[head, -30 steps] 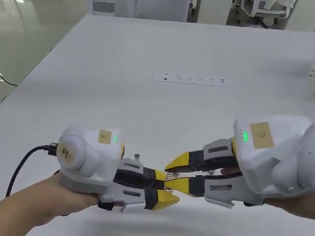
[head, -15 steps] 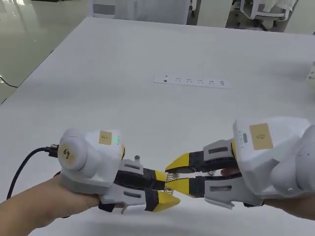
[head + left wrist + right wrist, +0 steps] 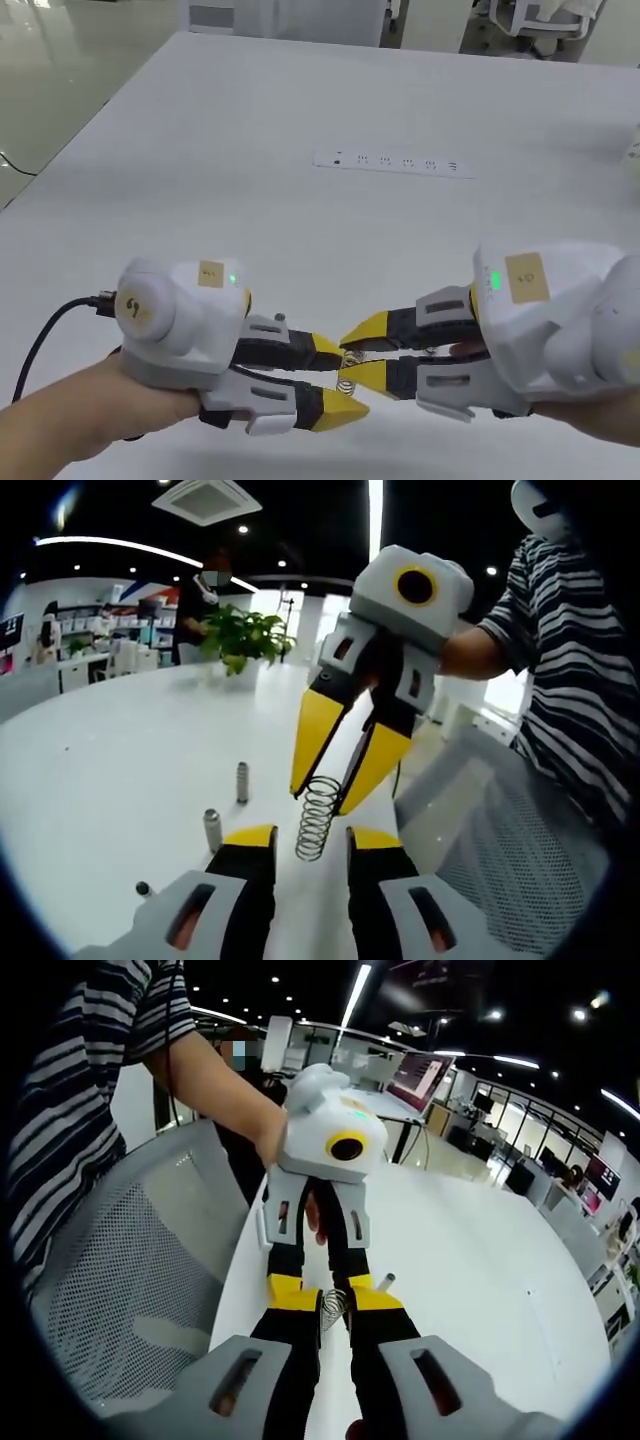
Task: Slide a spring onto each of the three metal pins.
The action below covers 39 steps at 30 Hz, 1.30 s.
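— Spring (image 3: 318,818): where is it sitting?
— It is being pinched at one end by the right gripper (image 3: 322,798), just above the white table (image 3: 300,220).
— And the left gripper (image 3: 312,836)?
— Its jaws are standing spread, one on each side of the coil. Metal pins (image 3: 242,781) are standing upright nearby.

The left tool (image 3: 312,838) and the right tool (image 3: 335,1300) have white housings and black jaws tipped in yellow. The spring (image 3: 317,818) and pins (image 3: 241,781) are silvery grey on a plain white bench (image 3: 300,110). The sleeve (image 3: 570,660) has dark and white stripes, and the plant (image 3: 243,640) is green
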{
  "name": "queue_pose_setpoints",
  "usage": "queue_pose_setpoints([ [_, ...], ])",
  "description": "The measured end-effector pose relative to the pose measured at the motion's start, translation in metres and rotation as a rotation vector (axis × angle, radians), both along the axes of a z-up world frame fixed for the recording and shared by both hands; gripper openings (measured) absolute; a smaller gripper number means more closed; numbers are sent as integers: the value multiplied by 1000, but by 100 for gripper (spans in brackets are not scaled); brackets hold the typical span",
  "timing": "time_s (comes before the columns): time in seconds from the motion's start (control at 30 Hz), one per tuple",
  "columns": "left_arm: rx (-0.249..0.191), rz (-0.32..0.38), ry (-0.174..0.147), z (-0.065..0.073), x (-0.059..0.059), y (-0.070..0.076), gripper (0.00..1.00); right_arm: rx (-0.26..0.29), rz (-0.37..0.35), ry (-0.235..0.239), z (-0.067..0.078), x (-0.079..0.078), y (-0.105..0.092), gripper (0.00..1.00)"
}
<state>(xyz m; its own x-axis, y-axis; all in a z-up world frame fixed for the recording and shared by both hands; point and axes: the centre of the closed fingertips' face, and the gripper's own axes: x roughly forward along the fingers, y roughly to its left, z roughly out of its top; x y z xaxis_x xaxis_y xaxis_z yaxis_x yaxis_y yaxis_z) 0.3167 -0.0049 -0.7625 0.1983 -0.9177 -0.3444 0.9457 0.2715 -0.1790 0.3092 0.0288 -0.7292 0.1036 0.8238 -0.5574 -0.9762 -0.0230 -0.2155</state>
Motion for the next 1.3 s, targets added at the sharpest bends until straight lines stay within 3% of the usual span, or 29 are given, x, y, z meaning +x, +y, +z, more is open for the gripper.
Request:
queue_pose_setpoints([
  [0.27,7,37,-7,1,4,14,24,18,-21,26,-6,5,-2,7],
  [0.47,2,97,11,0,6,33,28,11,-43,30,-15,7,-5,7],
  [0.77,-17,181,19,6,9,53,39,-6,-44,26,-22,7,-5,7],
  [1.3,-1,289,16,2,11,85,62,-14,-58,18,-24,10,-12,7],
])
